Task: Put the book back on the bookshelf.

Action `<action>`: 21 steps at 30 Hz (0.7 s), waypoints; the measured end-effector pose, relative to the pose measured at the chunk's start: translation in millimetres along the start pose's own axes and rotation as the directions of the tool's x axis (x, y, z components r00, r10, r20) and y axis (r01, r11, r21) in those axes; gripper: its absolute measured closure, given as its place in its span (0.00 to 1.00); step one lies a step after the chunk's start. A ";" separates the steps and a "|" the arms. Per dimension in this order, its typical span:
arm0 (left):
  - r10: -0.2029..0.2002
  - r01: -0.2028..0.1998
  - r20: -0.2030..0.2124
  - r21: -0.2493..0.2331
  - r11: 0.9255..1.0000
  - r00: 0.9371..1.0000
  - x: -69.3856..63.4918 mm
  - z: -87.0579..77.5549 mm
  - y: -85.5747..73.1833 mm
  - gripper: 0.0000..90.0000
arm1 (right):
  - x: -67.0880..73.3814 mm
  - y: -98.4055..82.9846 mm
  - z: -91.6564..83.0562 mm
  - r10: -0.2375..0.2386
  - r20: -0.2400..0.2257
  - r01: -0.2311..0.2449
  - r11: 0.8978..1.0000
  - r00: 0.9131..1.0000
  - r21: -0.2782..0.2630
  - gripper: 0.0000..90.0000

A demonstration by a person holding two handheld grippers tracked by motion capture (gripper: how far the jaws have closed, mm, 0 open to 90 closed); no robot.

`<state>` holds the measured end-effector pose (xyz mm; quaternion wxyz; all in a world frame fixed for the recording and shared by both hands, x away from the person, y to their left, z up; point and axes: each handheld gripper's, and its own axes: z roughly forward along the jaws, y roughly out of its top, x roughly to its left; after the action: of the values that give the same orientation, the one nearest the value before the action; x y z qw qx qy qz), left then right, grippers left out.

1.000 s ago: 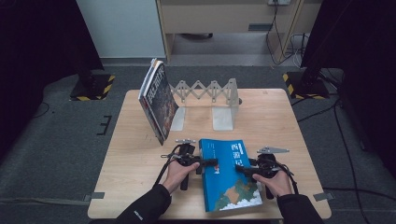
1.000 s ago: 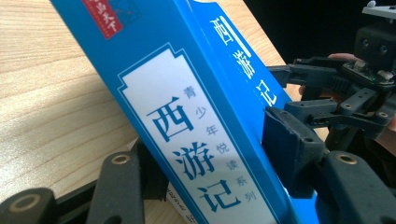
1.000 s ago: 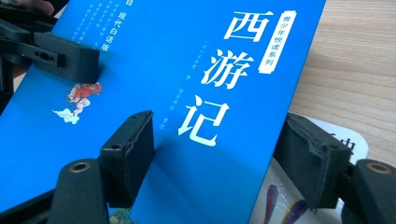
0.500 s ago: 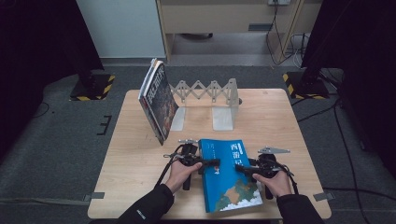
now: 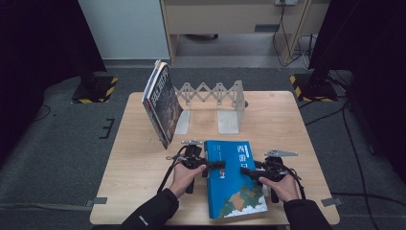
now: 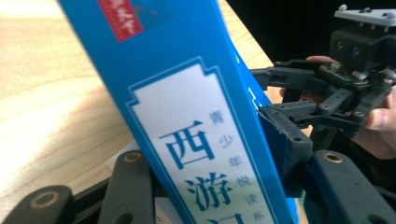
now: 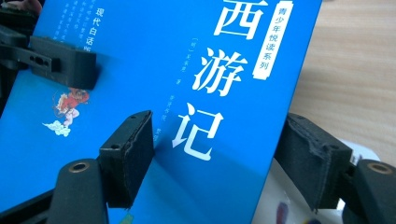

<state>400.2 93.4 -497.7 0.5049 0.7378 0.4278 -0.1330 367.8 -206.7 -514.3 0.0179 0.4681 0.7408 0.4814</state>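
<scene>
One blue book (lengthwise front-to-back).

A light wooden table stands on grey carpet in a dim room, lit from above while both sides fall into shadow. Behind the table's far edge, a pale wall panel sits beside a beige cabinet, with cables hanging down at its right. Black stands rest on bases marked with yellow-and-black hazard stripes off the table's far left corner and off its far right corner. Strips of grey tape hold the table's near corners to the floor.
</scene>
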 end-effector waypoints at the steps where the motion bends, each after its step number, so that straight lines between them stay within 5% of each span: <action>1: 0.001 -0.001 0.001 0.000 1.000 1.000 -0.8 -1.9 1.5 0.59 | 0.8 0.4 0.2 0.002 -0.007 -0.002 1.000 1.000 -0.008 0.32; 11: 0.049 -0.049 0.013 -0.009 0.999 0.999 -10.8 -10.4 9.3 0.62 | 1.8 4.1 -0.3 0.005 -0.040 -0.007 0.999 0.999 -0.053 0.27; 21: 0.051 -0.051 0.019 -0.013 0.999 0.999 -9.7 -9.1 6.3 0.62 | 2.6 4.4 -2.8 0.024 -0.044 -0.025 0.999 0.999 -0.031 0.33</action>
<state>397.1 95.5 -483.5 0.5167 0.7441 0.4047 -0.1244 368.0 -206.4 -508.5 0.0034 0.4662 0.7275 0.5034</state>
